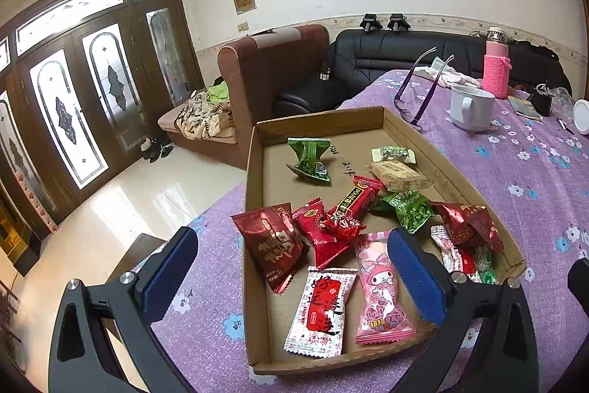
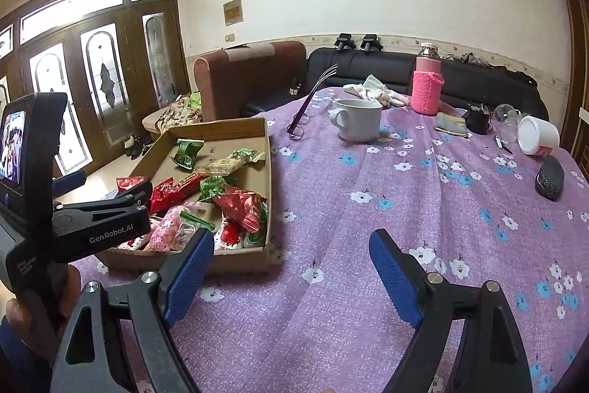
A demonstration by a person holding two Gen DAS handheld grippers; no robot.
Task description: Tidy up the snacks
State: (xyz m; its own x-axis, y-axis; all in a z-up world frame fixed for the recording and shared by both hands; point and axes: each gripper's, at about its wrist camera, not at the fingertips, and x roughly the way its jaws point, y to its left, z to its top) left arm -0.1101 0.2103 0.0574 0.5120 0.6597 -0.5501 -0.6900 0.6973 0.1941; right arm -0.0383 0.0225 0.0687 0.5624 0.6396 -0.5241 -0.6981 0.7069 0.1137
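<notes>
Since the snacks (image 1: 331,231) heaped in the tray (image 1: 254,209) look light, crinkly and slippery, pinch a packet mid-body, not its flimsy end; left gripper (image 1: 291,267) and right gripper (image 2: 291,277) both gape empty.

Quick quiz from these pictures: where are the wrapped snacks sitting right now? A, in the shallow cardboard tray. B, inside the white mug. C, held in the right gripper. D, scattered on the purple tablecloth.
A: the wrapped snacks all lie inside the shallow cardboard tray, while the white mug stands apart on the cloth and the right gripper hangs open over bare tablecloth.
</notes>
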